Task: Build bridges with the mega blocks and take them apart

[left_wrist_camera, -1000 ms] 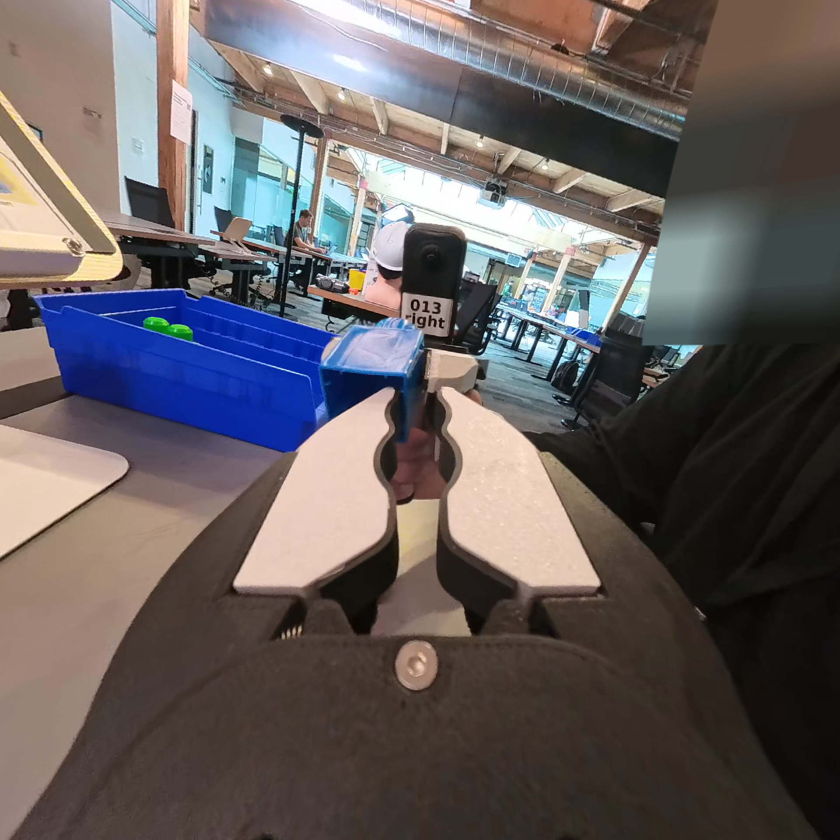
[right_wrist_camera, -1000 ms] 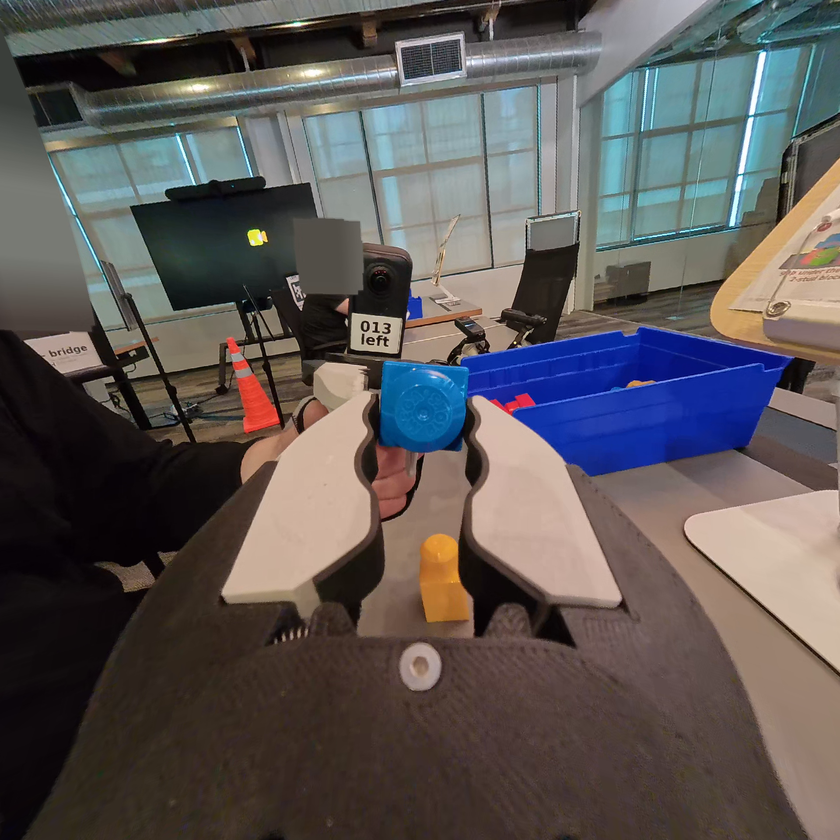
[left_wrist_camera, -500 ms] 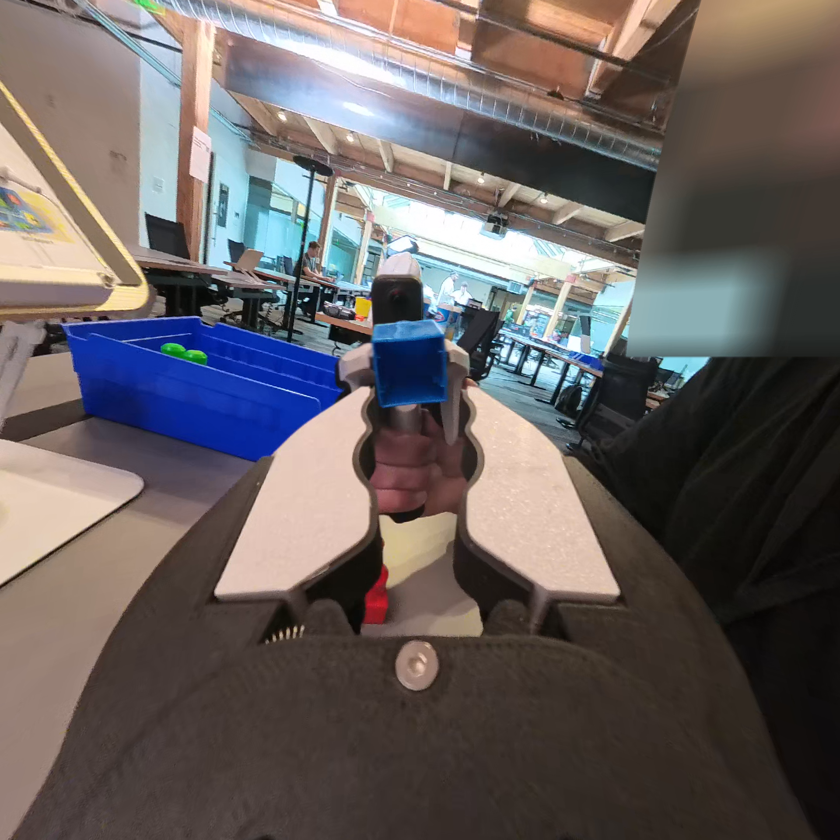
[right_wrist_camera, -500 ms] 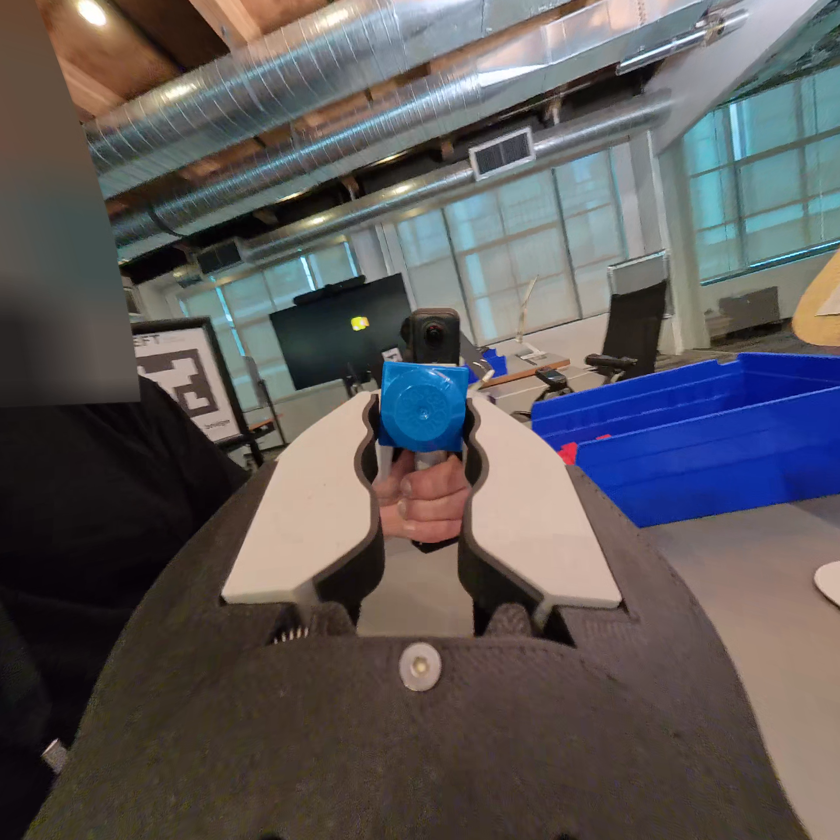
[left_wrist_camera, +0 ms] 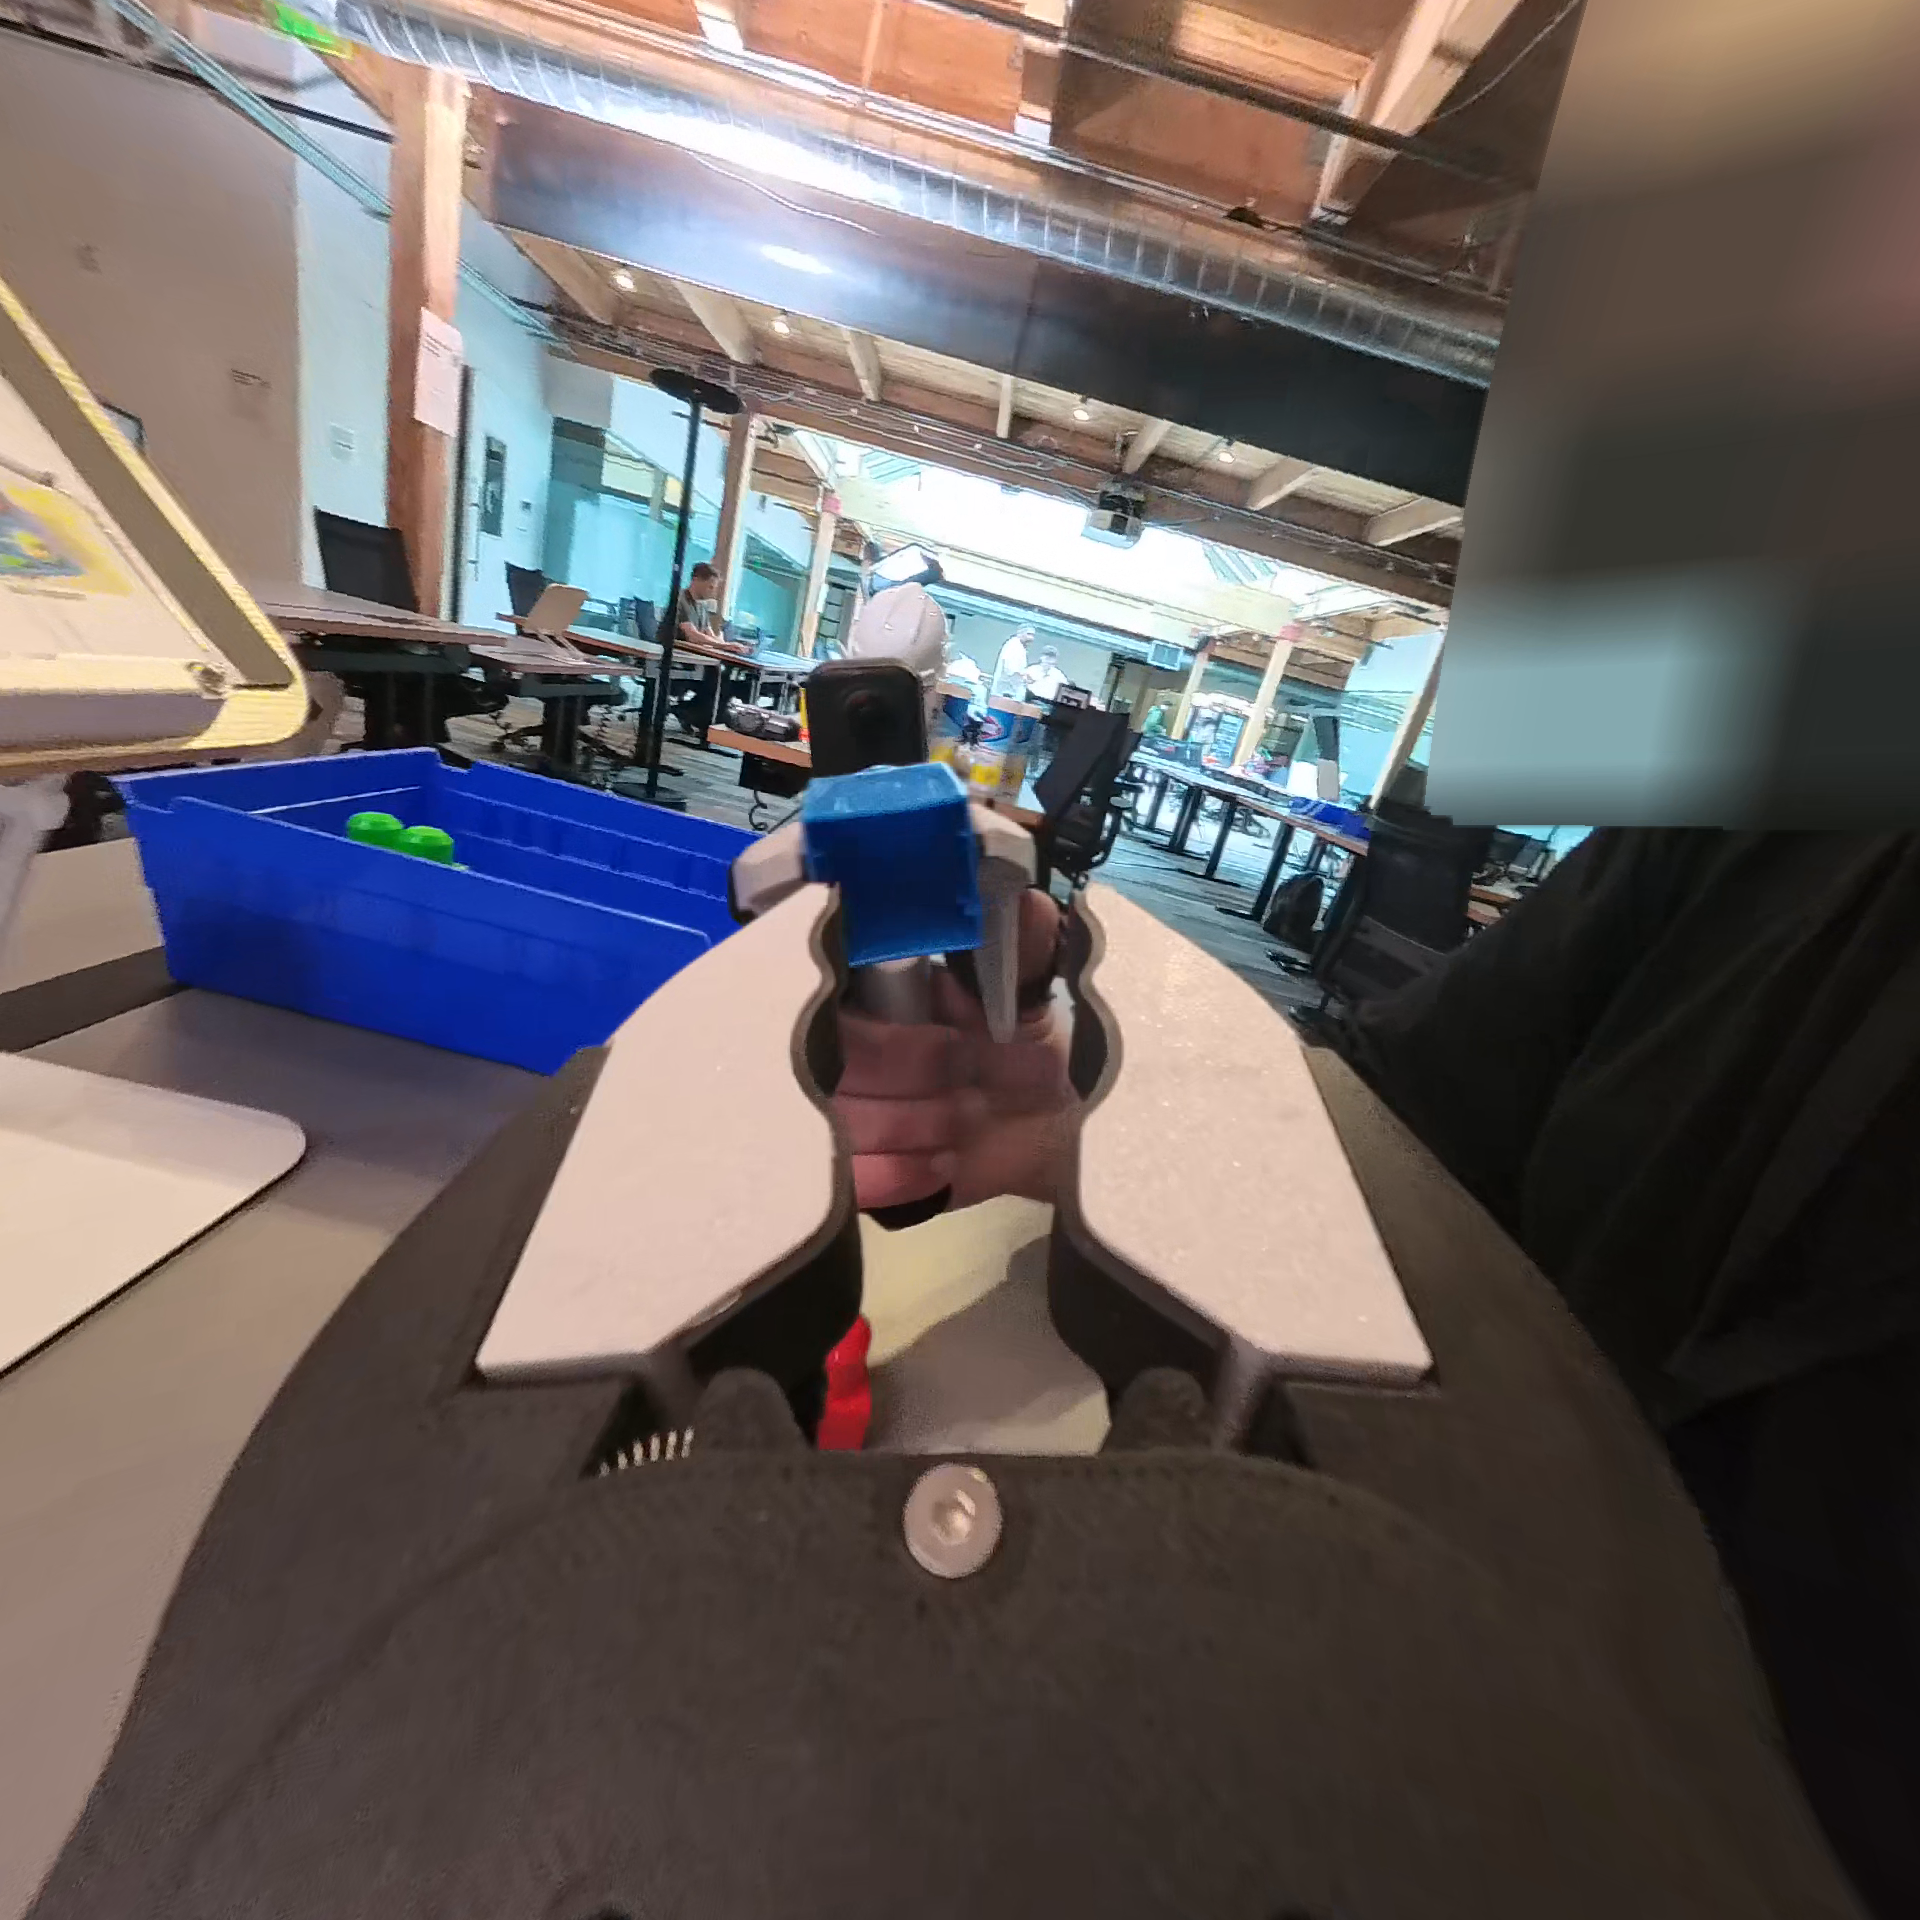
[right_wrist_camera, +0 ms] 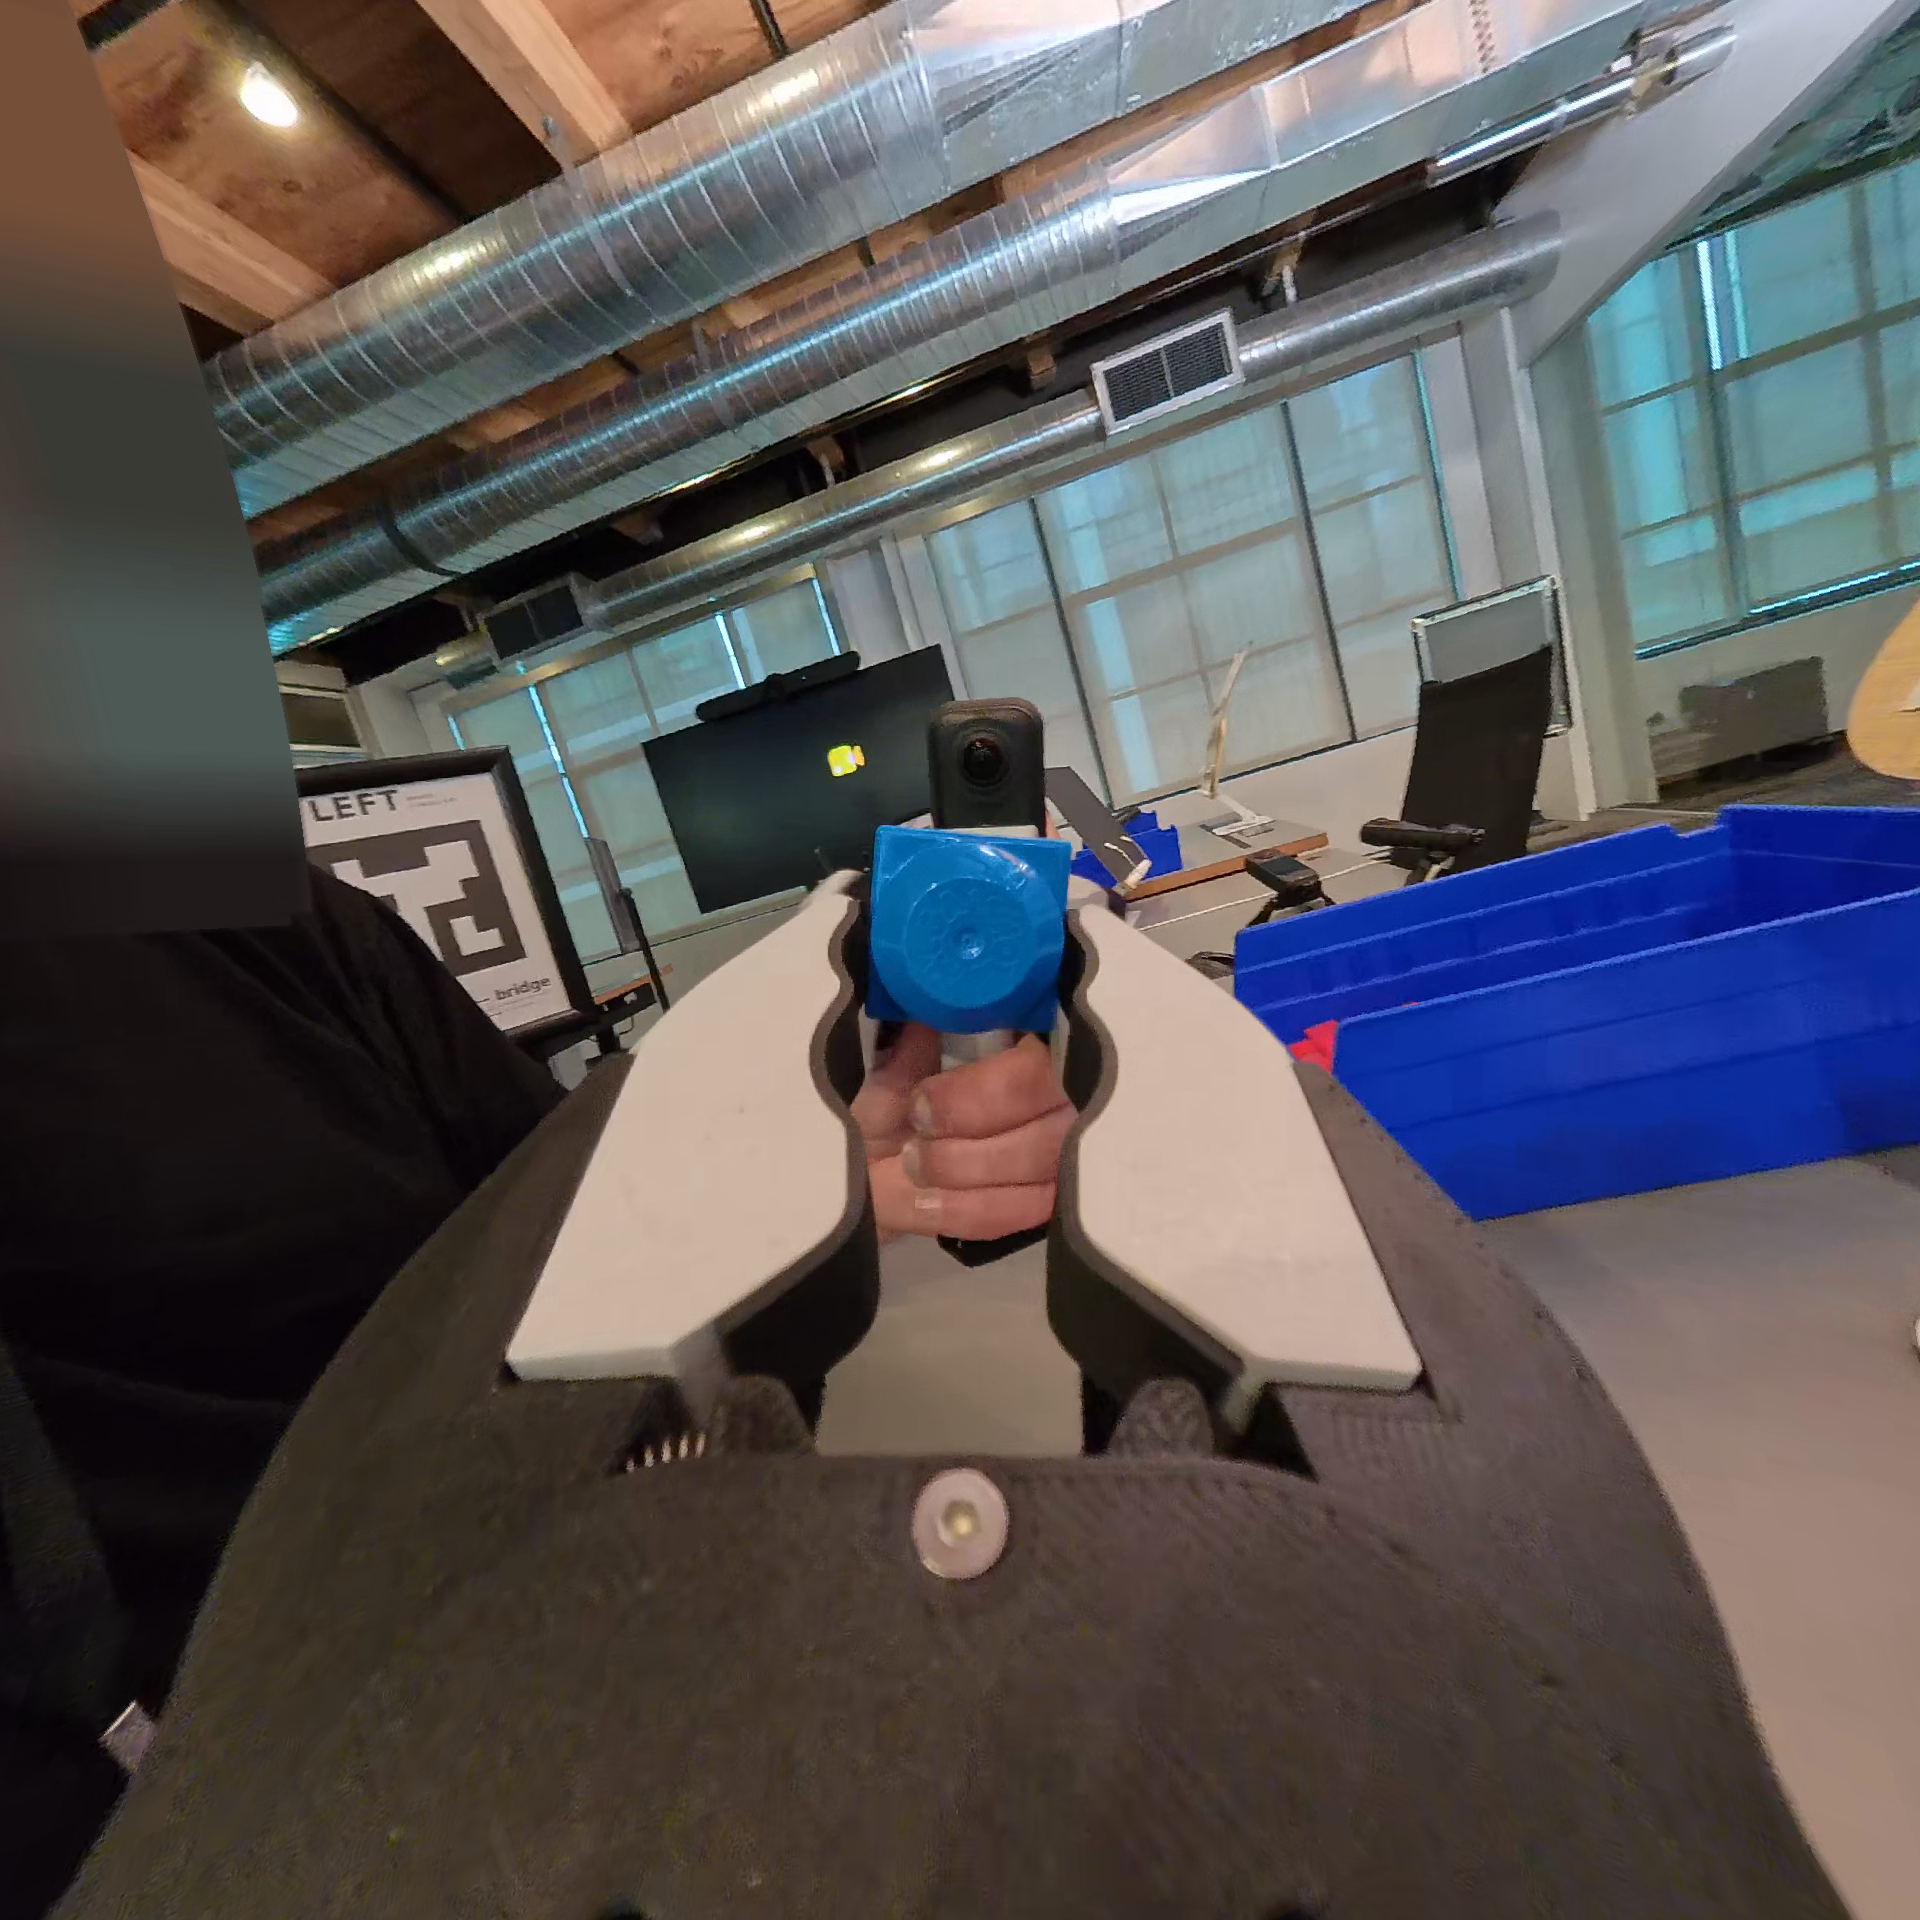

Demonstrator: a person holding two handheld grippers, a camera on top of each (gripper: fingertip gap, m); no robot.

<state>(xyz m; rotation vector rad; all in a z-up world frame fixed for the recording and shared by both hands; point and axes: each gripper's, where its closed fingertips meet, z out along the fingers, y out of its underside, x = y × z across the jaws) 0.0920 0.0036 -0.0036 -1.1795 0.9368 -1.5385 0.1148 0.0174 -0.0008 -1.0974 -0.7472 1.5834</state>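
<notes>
A: Log the fingers, both sides

B: My right gripper [right_wrist_camera: 966,951] has its fingers [right_wrist_camera: 727,1122] closed on a blue block [right_wrist_camera: 968,940], stud facing the camera, pads pressed against its two sides. My left gripper [left_wrist_camera: 956,956] is parted with nothing between its fingers [left_wrist_camera: 1226,1143]; the blue block [left_wrist_camera: 899,868] shows just beyond its tips, carried by the right one

A: Other blocks?

B: Left view: green block [left_wrist_camera: 400,836] in the blue bin [left_wrist_camera: 416,935] at 10 o'clock, a red block [left_wrist_camera: 847,1387] low on the surface [left_wrist_camera: 156,1403] at 6 o'clock. Right view: red block [right_wrist_camera: 1314,1039] beside the bin [right_wrist_camera: 1610,1039] at 3 o'clock
</notes>
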